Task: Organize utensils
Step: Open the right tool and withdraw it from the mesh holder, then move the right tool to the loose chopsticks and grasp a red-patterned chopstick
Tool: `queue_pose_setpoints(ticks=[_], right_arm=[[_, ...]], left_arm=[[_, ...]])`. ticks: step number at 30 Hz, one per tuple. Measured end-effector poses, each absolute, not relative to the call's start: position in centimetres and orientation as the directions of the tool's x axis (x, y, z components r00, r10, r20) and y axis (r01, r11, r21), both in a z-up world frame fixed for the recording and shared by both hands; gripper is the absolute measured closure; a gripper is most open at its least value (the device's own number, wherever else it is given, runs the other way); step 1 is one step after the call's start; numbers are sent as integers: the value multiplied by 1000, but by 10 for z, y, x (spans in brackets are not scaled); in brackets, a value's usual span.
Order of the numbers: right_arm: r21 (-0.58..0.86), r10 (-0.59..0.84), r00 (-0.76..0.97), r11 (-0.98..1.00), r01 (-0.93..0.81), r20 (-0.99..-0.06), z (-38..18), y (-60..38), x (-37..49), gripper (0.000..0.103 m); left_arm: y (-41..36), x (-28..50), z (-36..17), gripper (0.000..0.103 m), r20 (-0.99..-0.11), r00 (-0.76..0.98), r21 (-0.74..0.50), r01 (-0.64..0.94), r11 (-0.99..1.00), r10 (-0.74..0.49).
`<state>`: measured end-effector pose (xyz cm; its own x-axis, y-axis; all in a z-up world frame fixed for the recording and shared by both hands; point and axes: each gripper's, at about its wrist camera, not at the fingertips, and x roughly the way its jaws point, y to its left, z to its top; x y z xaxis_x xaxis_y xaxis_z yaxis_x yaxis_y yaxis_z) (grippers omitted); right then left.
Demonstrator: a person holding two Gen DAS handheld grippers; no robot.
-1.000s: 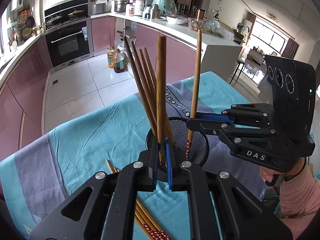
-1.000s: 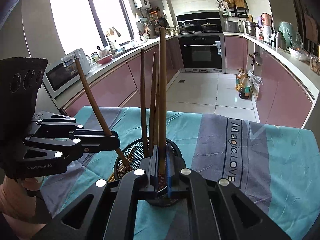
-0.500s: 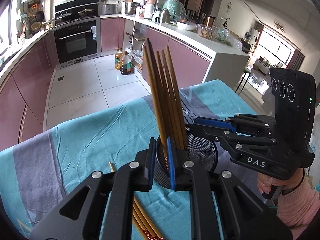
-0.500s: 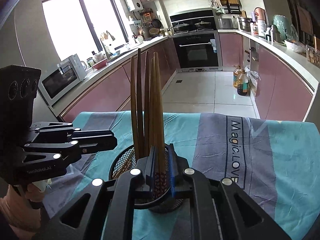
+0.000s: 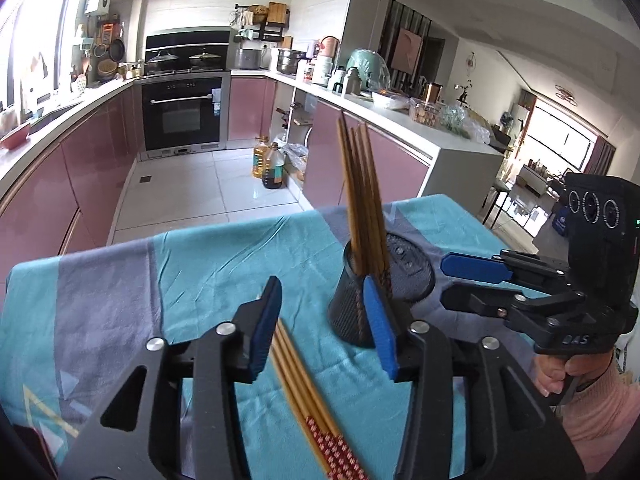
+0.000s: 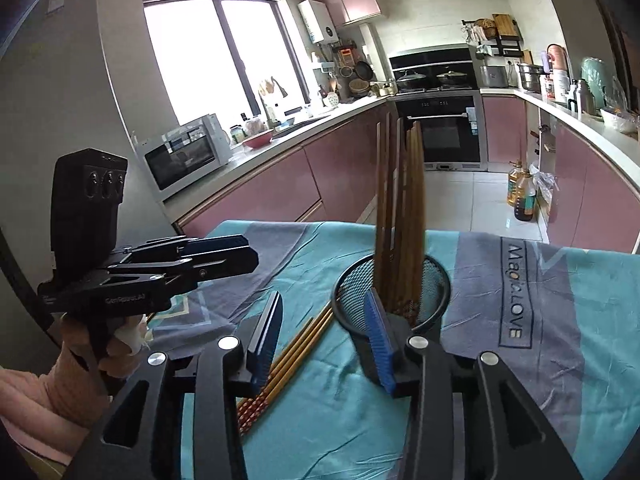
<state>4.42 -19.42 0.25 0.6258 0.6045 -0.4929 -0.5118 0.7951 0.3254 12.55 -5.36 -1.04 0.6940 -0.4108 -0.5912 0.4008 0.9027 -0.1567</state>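
A black mesh holder stands on the table with several wooden chopsticks upright in it; it also shows in the right wrist view with the chopsticks. More chopsticks with red patterned ends lie flat on the cloth, also seen in the right wrist view. My left gripper is open and empty, above the lying chopsticks, left of the holder. My right gripper is open and empty, just in front of the holder; it shows in the left wrist view.
The table carries a teal and grey cloth with printed letters. Its far edge drops to the kitchen floor. Pink cabinets, an oven and counters stand beyond.
Both grippers let go of the chopsticks they held over the holder; those now stand in it. Both grippers have opened and drawn back, the left one toward the lying chopsticks.
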Motion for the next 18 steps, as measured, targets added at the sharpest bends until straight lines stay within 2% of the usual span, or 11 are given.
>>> queue_pose_setpoints(ticks=[11,18], right_arm=[[356,604,485,782,-511,-632,-60,-138,38,60],[315,554,470,810,-494,-687,-79,-117,36,60]], left_arm=[[-27,96,-93,57,-729,599,-174,307,936,-332],[-17,89,-117,57,-761,562,-196,278,940,-325]])
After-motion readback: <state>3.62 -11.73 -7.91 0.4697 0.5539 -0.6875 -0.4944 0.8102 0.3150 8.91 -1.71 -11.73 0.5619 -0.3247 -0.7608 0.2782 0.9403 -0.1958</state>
